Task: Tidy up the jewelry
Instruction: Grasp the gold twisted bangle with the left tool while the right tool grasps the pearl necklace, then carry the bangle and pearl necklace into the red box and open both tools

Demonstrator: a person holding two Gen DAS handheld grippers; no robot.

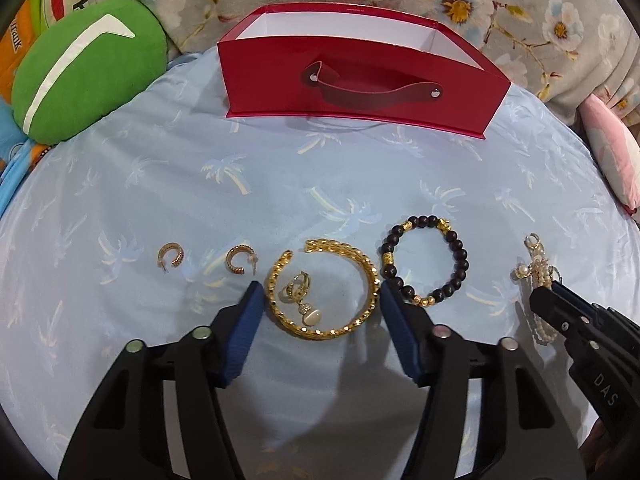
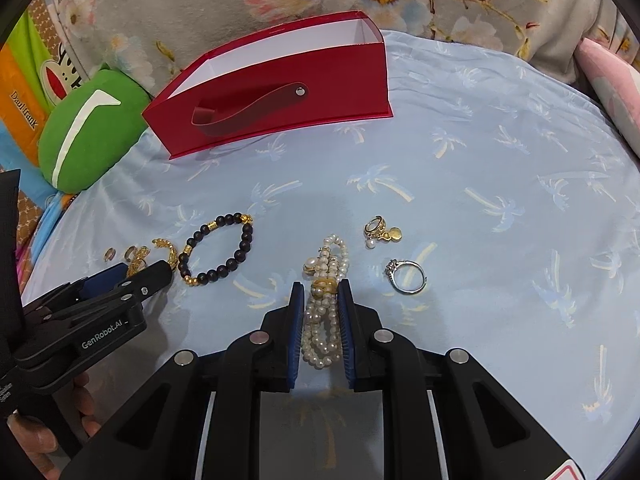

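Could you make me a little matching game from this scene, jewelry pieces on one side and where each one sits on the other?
Things:
1. gold bangle
2. pearl bracelet
3. silver ring
4. dark bead bracelet

Places:
A. alone on the sheet, right of the pearls
B. between the wide-open fingers of the left gripper
C. between the nearly closed fingers of the right gripper
D. on the sheet between the bangle and the pearls

Pairs: 1-B, 2-C, 3-A, 4-D
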